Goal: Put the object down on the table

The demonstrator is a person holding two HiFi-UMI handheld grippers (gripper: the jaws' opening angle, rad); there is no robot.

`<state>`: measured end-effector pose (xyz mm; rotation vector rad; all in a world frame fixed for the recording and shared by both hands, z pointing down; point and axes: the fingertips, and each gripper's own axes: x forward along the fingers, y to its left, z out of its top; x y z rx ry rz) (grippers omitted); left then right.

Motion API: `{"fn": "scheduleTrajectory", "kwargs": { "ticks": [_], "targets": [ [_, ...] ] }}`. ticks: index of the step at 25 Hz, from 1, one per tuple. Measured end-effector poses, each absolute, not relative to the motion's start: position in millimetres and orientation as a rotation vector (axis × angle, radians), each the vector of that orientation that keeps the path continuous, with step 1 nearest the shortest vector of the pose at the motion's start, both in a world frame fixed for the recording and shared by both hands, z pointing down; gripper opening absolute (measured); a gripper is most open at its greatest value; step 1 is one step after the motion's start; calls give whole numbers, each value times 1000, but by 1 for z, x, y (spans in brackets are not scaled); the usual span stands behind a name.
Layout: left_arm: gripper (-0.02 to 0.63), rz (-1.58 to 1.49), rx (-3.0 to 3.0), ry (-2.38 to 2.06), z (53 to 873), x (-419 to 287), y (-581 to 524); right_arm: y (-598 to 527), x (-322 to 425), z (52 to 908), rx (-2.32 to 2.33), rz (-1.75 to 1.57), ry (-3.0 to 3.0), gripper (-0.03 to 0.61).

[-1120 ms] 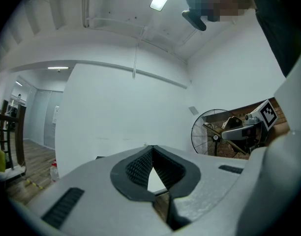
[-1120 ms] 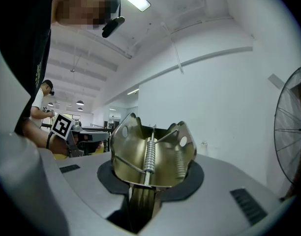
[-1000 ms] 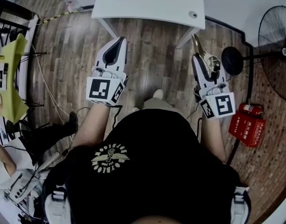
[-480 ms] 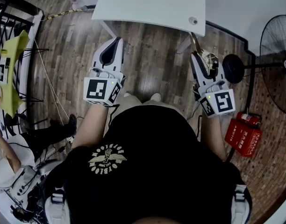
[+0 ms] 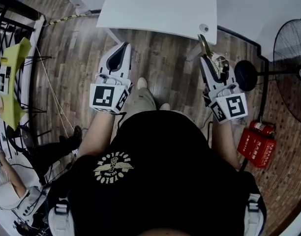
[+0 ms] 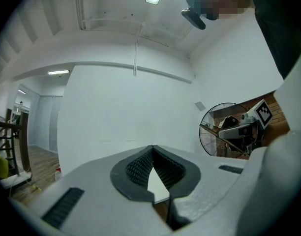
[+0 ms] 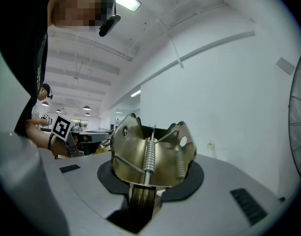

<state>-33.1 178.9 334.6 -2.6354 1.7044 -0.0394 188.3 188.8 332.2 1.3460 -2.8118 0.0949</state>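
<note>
My right gripper [image 5: 211, 59] is shut on a brass metal piece with a coil spring [image 7: 150, 156]. The piece sticks up out of the jaws in the right gripper view, and in the head view its thin brass end [image 5: 205, 44] points toward the white table [image 5: 160, 6]. My left gripper [image 5: 122, 47] is held level beside it. Its black ribbed pads [image 6: 135, 168] meet at the tips with nothing between them. Both grippers are over the wooden floor, just short of the table's near edge.
A standing fan [image 5: 293, 53] and red fire extinguishers [image 5: 258, 137] are on the right. A black rack with a yellow thing [image 5: 10, 77] stands at the left, with cables on the floor. Another person [image 5: 8, 193] is at the lower left.
The person has stepped forward, so the table now lies closer to both grippers. One foot shows ahead of the body. Neither grip has changed.
</note>
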Motion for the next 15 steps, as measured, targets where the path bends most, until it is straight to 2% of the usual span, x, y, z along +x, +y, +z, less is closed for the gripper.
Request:
{"fn": "scheduleTrajectory", "kwargs": {
  "ticks": [15],
  "targets": [
    [6,-12,-2699,1580,322,-49,61,98,170,328,1468,91,-2771,110]
  ]
}}
